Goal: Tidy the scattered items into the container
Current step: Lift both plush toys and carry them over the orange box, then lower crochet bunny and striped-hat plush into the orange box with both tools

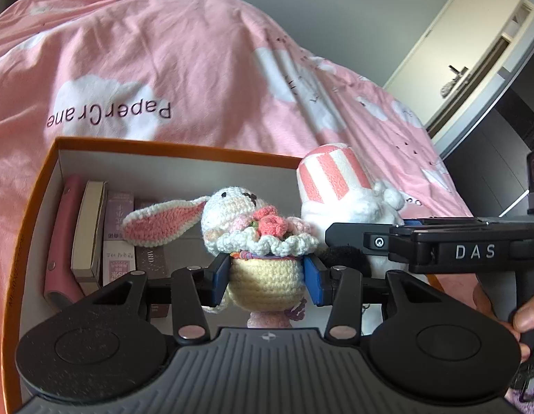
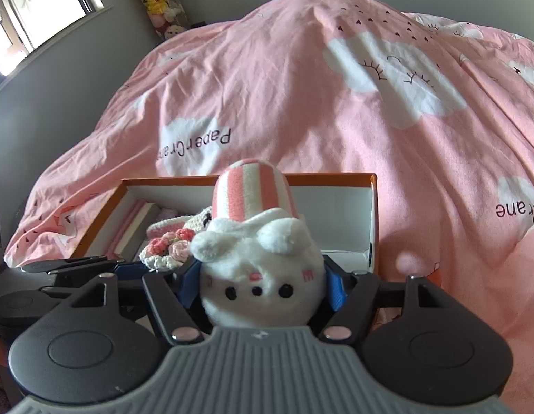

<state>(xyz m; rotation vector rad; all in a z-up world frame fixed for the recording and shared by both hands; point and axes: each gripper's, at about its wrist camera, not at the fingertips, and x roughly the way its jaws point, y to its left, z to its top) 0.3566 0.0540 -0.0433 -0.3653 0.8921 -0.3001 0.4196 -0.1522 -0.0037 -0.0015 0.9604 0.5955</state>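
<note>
- A pink bed cover [image 2: 387, 158] is seen behind an orange box [image 1: 35, 207] with books [image 1: 90, 227] inside.
- A knitted bunny [image 1: 263, 269] is pinched by the left fingers [image 1: 267, 277], above the box.
- A white plush [image 2: 263, 286] is pinched by the right fingers [image 2: 263, 284], just beside it.
- Both toys should be lowered into the empty part, then let go softly.

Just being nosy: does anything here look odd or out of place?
Only the white plush: it hangs upside down in the right tongs over the box. The crochet bunny sits upright in the left tongs.
</note>
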